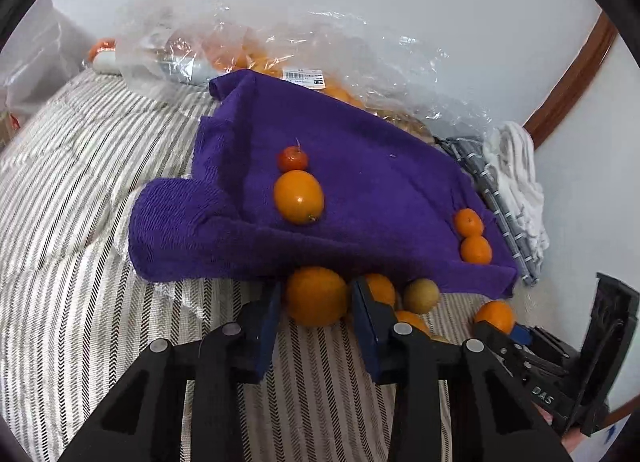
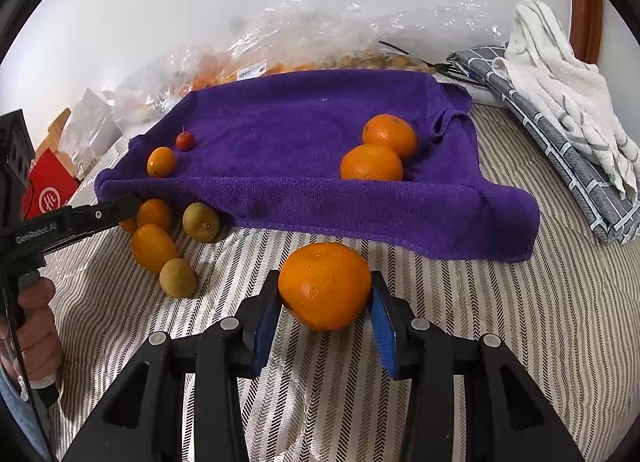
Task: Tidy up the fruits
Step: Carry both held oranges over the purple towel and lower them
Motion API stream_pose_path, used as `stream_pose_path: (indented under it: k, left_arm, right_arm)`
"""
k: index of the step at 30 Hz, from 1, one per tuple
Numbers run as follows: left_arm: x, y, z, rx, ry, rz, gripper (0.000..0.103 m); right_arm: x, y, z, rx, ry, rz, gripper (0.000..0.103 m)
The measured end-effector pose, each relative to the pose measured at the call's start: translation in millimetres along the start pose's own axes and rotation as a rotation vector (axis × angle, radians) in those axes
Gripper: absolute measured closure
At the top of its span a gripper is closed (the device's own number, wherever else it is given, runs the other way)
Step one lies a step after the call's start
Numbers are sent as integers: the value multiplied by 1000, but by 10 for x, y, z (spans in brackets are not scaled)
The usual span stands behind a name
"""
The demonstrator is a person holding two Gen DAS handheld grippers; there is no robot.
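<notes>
Our left gripper [image 1: 316,302] has its fingers around an orange [image 1: 316,296] at the purple towel [image 1: 360,190] edge, lower centre; whether they actually pinch it we can't tell. Only the right-wrist view shows our right gripper [image 2: 325,294] pinching a mandarin [image 2: 325,286], lower centre, stem end facing lower left, its wide axis lying across the fingers.

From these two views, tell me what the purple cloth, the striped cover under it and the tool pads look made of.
Purple cloth: looks like soft terry or microfibre, matte, with a fuzzy looped pile and a stitched hem.
Striped cover: woven fabric, beige and dark herringbone stripes, slight sheen; fibre unclear.
Pads on the right tool: blue, matte, finely ridged, probably rubber or foam, on black hard plastic arms.
</notes>
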State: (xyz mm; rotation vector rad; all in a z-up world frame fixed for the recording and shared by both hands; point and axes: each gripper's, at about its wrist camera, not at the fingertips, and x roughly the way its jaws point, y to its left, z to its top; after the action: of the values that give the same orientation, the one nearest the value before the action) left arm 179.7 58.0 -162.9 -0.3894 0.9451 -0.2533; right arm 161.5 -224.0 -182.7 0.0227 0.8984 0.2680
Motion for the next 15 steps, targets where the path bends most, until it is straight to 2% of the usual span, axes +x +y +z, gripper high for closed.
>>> stream_pose_path:
  k: [8, 15]
  left_arm:
    - [-166, 141, -33, -63, -53, -4, 70]
    - [-226, 118, -17, -38, -106, 49, 70]
  right_arm:
    - [-14, -40, -19, 22, -5, -7, 61]
    - [-48, -101, -31, 54, -19, 12, 61]
